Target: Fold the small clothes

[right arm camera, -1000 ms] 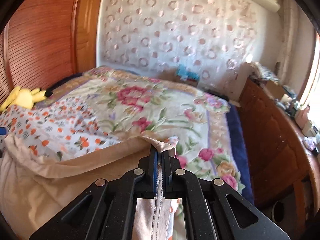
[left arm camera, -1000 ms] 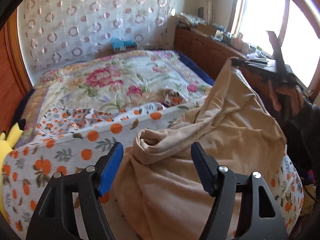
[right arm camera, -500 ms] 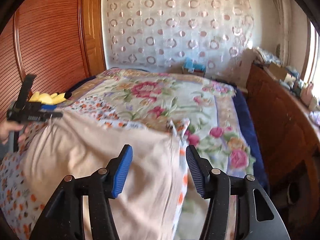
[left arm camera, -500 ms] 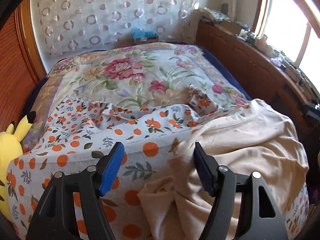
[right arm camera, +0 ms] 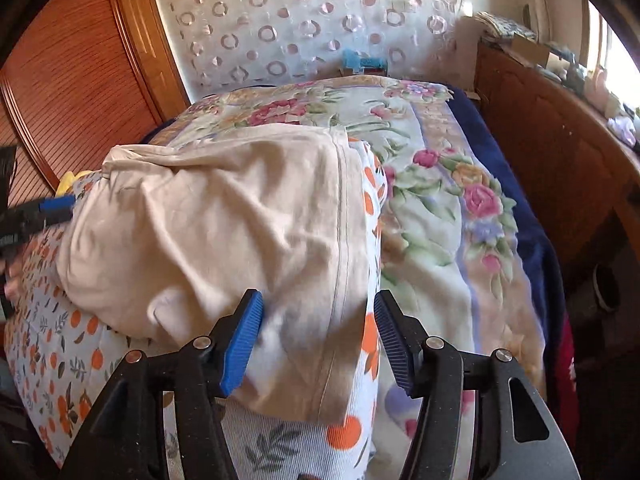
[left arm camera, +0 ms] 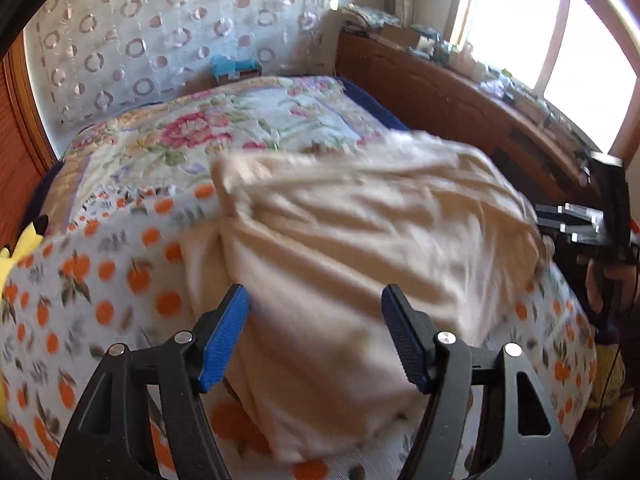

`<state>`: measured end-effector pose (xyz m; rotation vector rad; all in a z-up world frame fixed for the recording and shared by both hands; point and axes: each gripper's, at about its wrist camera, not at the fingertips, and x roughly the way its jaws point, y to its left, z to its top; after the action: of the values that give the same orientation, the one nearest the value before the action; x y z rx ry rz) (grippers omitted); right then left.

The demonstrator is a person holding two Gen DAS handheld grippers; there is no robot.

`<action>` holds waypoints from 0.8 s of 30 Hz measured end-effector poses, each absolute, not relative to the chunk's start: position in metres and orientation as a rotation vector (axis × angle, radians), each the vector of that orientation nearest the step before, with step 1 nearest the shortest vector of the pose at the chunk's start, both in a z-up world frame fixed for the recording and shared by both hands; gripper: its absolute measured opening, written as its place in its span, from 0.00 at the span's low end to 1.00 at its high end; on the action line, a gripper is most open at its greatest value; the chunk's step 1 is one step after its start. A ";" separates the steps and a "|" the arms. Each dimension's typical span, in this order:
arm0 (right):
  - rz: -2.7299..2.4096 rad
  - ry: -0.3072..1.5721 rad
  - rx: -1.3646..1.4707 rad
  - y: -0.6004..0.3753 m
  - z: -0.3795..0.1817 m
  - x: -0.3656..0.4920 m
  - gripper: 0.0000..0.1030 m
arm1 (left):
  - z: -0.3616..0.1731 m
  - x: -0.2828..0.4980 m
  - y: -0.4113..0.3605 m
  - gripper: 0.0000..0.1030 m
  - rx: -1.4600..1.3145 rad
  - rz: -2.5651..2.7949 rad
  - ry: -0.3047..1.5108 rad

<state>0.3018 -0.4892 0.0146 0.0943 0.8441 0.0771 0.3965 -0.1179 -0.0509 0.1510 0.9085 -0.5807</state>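
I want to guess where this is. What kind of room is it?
Most likely a bedroom in a home. There is a bed with a flowery quilt, a beige garment spread on it for folding, and a yellow soft toy at its side.

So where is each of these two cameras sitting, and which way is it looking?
Left wrist view: sits on the left gripper, looking down along its open blue-padded fingers at the beige garment on the orange-print sheet; the right gripper shows at the right edge.
Right wrist view: sits on the right gripper, jaws just opened, over the garment's hemmed edge, facing the floral quilt; the left gripper and a hand show at the left edge.
Shared: garment, sheet, quilt, dotted curtain.
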 end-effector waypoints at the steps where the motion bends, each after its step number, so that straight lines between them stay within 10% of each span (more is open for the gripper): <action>1: 0.077 0.843 0.089 -0.487 0.015 0.301 0.58 | -0.055 0.393 -0.119 0.69 0.163 -0.578 0.915; 8: 0.094 0.881 0.036 -0.471 0.007 0.307 0.56 | -0.078 0.386 -0.108 0.69 0.155 -0.549 0.950; 16: 0.127 0.873 0.004 -0.466 0.010 0.312 0.16 | -0.083 0.376 -0.097 0.69 0.172 -0.542 0.923; 24: 0.103 0.736 -0.037 -0.450 0.072 0.309 0.11 | -0.073 0.370 -0.084 0.68 0.119 -0.549 0.910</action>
<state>0.3088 -0.4498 0.0715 -0.0374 0.7361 0.1030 0.3704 -0.0839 -0.0729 0.1193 0.9105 -0.5494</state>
